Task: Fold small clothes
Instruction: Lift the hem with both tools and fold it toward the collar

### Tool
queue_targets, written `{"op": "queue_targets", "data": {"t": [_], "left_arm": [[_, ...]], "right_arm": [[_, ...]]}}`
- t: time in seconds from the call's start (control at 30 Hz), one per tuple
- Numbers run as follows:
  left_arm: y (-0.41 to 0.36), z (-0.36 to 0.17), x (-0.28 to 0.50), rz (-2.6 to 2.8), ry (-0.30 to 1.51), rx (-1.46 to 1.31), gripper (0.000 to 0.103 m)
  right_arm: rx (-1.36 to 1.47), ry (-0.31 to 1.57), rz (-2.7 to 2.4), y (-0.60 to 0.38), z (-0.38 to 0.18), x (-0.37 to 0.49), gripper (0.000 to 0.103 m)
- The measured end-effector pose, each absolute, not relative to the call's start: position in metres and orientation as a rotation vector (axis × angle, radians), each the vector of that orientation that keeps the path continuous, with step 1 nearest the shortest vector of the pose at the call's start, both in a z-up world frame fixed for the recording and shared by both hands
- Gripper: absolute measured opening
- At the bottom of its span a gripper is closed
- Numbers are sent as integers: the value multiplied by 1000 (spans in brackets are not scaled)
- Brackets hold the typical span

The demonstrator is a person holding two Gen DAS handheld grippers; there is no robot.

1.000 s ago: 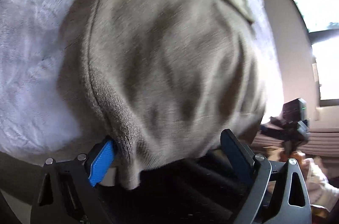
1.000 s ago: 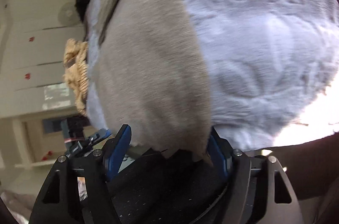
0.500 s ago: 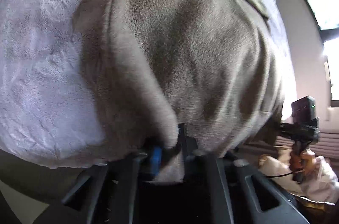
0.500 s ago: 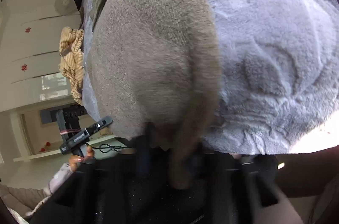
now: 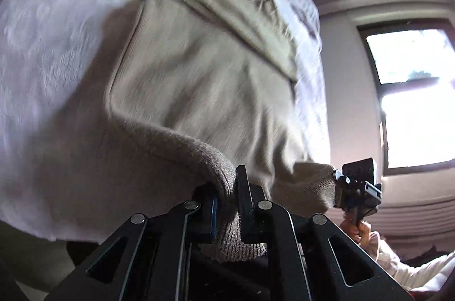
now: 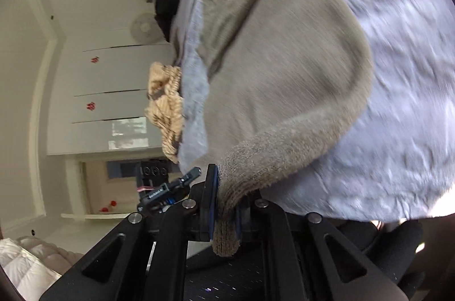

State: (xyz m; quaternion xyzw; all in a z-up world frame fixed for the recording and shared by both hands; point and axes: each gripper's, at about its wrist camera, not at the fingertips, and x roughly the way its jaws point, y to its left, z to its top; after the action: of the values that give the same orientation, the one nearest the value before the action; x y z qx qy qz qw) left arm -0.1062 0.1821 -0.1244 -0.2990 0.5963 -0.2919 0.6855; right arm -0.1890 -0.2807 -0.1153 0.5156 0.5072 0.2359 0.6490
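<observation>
Left gripper point(image 5: 227, 204) clamped on sweater point(image 5: 199, 79) corner, bottom centre of frame; right gripper point(image 6: 224, 212) clamped on another corner; blanket point(image 6: 398, 101) beneath.

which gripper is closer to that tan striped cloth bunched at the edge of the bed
Left. In the right wrist view the left gripper sits just below the striped cloth, off the bed's edge. The right gripper is farther over, clamped on the other corner of the brown sweater.

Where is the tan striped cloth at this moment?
In the right wrist view, the tan striped cloth sits left of centre, bunched at the far edge of the white blanket, beyond the beige knit garment.
</observation>
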Motion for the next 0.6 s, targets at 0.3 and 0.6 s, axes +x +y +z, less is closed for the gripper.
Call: {"op": "queue_targets", "data": {"t": [0.3, 0.6], "left_arm": [[177, -81, -38, -656, 1192, -738, 11], [166, -64, 52, -606, 1089, -750, 11]], "right_arm": [[1139, 1009, 608, -286, -57, -109, 11], [1105, 952, 635, -314, -33, -15, 11]]}}
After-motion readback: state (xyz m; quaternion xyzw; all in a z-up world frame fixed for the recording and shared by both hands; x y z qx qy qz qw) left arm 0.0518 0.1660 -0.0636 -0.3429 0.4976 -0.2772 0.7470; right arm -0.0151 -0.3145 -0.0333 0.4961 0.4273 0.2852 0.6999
